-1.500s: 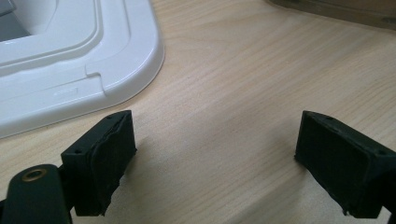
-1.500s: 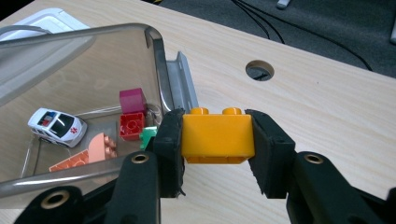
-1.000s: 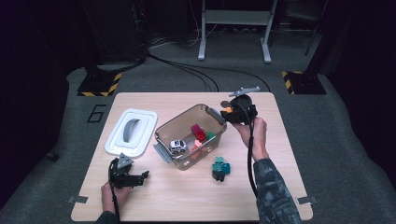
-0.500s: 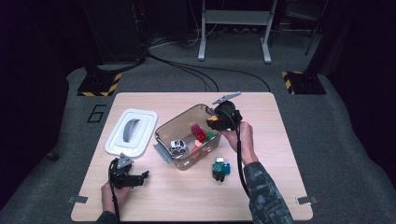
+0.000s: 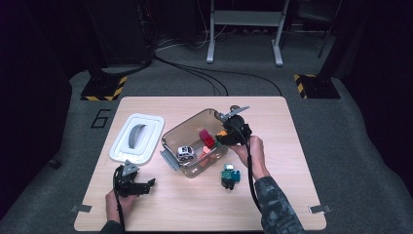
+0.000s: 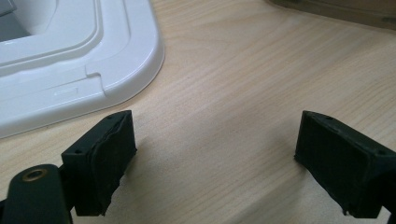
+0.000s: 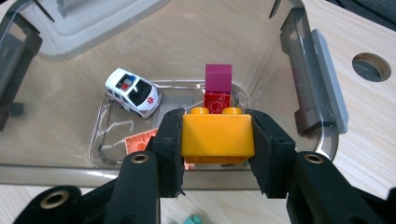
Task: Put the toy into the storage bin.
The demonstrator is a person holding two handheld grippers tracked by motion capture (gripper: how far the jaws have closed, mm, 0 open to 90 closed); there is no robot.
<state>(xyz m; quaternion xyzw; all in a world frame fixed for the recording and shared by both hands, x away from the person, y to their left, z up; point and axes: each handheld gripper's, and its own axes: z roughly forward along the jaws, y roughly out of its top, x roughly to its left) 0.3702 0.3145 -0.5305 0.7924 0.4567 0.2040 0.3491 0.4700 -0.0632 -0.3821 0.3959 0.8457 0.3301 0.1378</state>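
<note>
right gripper view: right tongs clamp one orange brick over one clear bin; left tongs gape empty.

A pale wooden table stands on grey carpet marked with a dark "6". Black cables trail across the floor between yellow-and-black striped feet and a grey metal stand. Beyond lies darkness, perhaps black curtains.

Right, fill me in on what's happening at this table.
A person is packing toys into the clear bin. The right gripper holds an orange brick over it, above a toy car and a red-and-magenta block already inside. The left gripper rests open near the white lid. A teal toy waits outside.
</note>
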